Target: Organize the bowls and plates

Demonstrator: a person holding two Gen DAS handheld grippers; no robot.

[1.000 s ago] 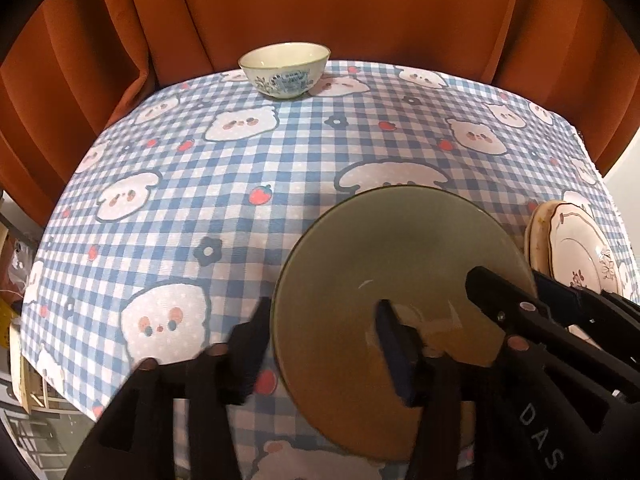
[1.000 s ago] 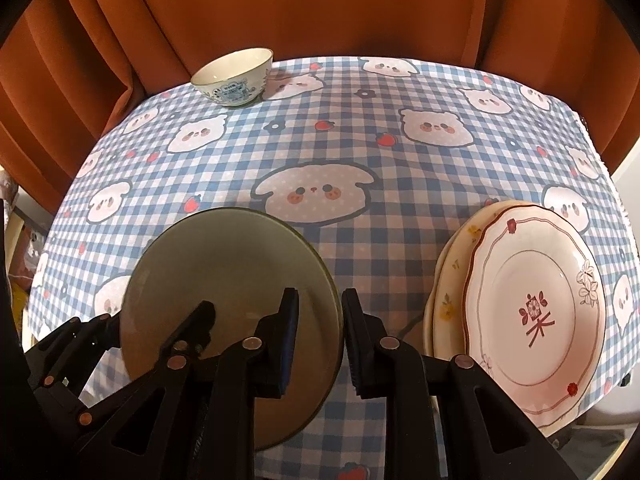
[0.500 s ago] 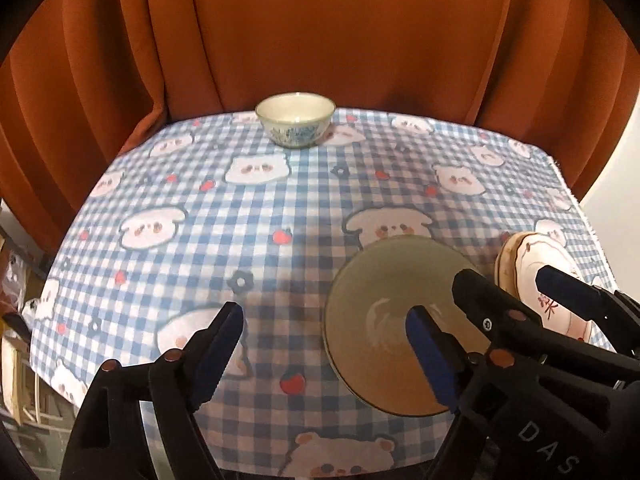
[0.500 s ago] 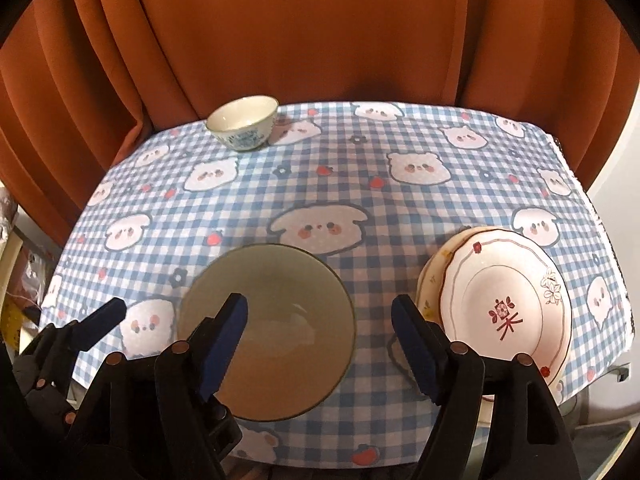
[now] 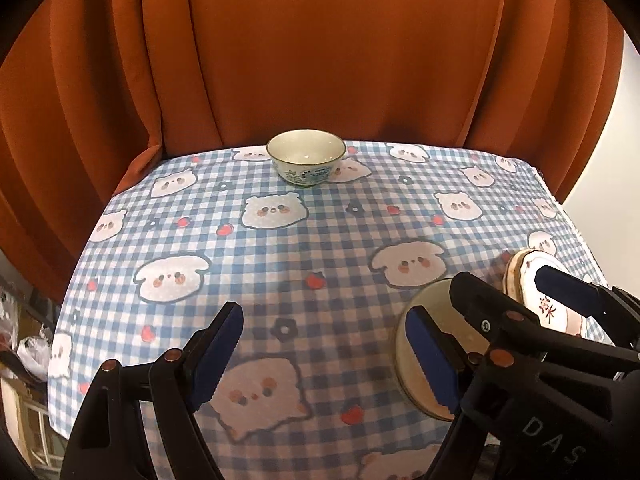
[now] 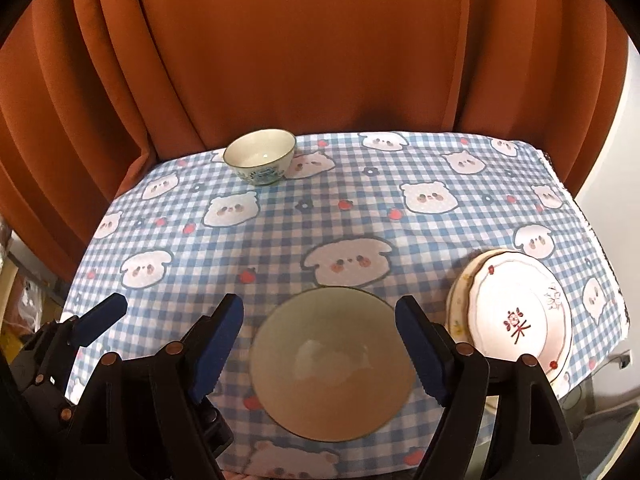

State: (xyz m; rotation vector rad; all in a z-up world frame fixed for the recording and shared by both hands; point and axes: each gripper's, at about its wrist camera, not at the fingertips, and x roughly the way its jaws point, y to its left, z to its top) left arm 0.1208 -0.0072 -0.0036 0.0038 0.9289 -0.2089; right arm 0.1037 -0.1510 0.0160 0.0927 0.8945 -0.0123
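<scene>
Black claws both gape, empty: right claw jaws just widened and frame the green bowl without touching; left claw hangs over bare cloth. Bowl sits at counter's near edge, plate stack by the near right corner, small white bowl at far edge. Next, probably fetch that one: pinch rim firmly, lift level, nest gently.

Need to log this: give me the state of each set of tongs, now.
Left tongs: open, just widened, holding nothing.
Right tongs: open, just widened, holding nothing; green bowl sits free below.
</scene>
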